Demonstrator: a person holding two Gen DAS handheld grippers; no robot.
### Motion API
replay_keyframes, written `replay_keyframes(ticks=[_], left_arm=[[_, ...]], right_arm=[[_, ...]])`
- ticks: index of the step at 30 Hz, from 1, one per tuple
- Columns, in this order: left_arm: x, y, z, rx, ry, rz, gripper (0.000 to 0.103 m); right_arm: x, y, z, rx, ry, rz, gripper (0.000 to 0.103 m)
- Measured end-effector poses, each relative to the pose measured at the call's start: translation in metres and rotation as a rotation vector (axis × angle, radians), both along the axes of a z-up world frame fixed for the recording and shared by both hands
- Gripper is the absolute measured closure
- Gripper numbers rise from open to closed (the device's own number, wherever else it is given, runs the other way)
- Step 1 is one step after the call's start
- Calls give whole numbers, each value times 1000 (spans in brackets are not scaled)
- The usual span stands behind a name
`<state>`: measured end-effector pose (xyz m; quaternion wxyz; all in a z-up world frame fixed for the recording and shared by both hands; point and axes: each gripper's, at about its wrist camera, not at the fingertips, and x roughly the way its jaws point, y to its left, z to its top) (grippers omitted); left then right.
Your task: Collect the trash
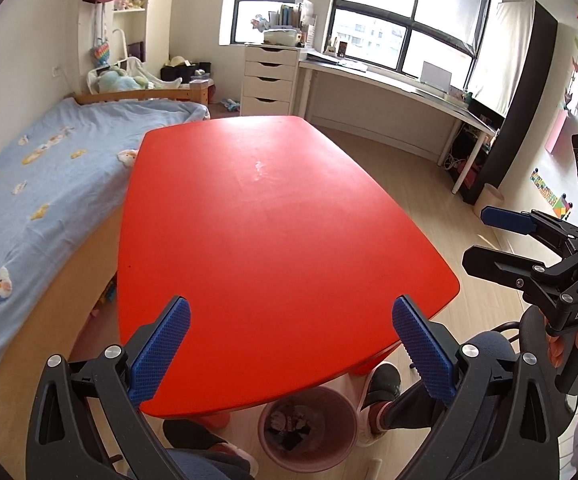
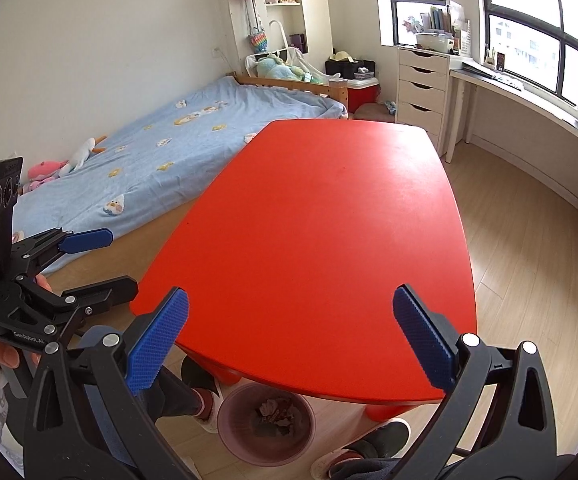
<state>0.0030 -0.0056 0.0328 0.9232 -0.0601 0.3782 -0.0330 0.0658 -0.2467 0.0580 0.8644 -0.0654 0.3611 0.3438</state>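
Observation:
A pink waste bin [image 1: 308, 428] stands on the floor under the near edge of the red table [image 1: 273, 216], with crumpled trash inside; the right wrist view shows the same bin [image 2: 266, 424] and table [image 2: 329, 232]. My left gripper [image 1: 291, 354] hangs open above the table's near edge, nothing between its blue pads. My right gripper [image 2: 291, 346] is open too and holds nothing. Each gripper also appears in the other's view: the right one [image 1: 489, 240] at the right edge, the left one [image 2: 101, 264] at the left edge. The tabletop shows no loose trash.
A bed with a blue cover [image 1: 29, 184] runs along the table's left side. A white drawer unit [image 1: 269, 80] and a long desk [image 1: 401, 84] stand under the windows. The person's shoes [image 1: 381, 396] flank the bin. Bare wood floor [image 2: 529, 264] lies to the right.

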Motion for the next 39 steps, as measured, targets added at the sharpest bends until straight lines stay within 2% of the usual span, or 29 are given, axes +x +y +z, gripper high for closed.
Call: replay_keyframes(ticks=[4, 39], left_arm=[[1, 2, 0, -22, -6, -2, 6], [-1, 2, -2, -23, -7, -7, 6]], right_arm=[[2, 0, -1, -4, 5, -4, 3], [5, -2, -7, -14, 13, -4, 3]])
